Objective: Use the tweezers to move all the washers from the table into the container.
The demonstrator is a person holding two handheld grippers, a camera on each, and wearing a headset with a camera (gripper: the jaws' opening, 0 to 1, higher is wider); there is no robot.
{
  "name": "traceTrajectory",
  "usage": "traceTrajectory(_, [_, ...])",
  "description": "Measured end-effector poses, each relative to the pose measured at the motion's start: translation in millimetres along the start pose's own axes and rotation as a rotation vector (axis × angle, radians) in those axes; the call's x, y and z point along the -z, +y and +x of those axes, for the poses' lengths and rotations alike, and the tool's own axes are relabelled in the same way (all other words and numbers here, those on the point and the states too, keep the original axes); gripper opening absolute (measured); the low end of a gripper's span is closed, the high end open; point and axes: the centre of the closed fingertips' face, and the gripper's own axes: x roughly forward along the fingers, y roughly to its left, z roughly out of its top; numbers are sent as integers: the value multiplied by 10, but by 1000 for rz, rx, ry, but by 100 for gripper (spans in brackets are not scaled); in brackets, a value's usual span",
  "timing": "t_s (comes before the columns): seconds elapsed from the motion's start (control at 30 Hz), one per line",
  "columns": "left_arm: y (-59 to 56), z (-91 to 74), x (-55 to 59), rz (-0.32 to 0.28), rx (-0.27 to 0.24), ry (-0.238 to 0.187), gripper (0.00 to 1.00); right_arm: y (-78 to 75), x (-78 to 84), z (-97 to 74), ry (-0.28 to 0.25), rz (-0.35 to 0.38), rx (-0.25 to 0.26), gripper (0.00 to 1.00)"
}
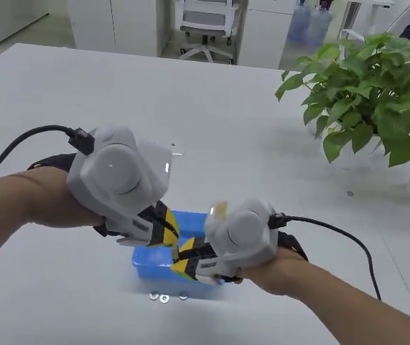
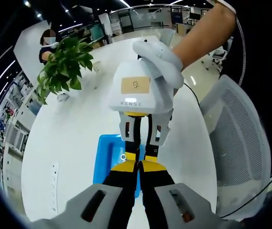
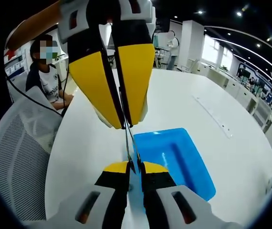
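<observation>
Left gripper (image 1: 170, 228): held in the person's left hand over the blue container; its jaws are closed together on the upper part of the tweezers, seen best in the right gripper view (image 3: 125, 123).
Right gripper (image 1: 183, 262): held in the right hand, facing the left gripper nose to nose; its jaws are pinched onto the tweezers' lower part (image 3: 135, 168).
Tweezers (image 3: 128, 143): two thin metal blades running between the two sets of yellow-tipped jaws, above the container's near edge.
Container (image 1: 151, 269): shallow blue tray on the white bench, partly covered by both grippers in the head view; its floor looks bare in the right gripper view (image 3: 174, 157).
Washers (image 1: 164, 297): three small rings lying on the bench just beside the container's near wall, outside it.
Small ring (image 2: 124, 156): sits at the container's edge beside the jaws in the left gripper view; possibly another washer, too small to be sure.
Plant (image 1: 370, 93): leafy green, well apart on the bench's right side.
</observation>
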Motion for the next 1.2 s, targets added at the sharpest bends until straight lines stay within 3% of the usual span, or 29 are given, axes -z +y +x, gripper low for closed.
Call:
traceTrajectory(0.7, [-192, 220, 91, -2, 35, 6, 5, 159, 260, 64, 33, 4, -13, 11])
traceTrajectory(1.2, [-261, 339, 147, -10, 49, 7, 5, 213, 399, 130, 50, 11, -23, 11])
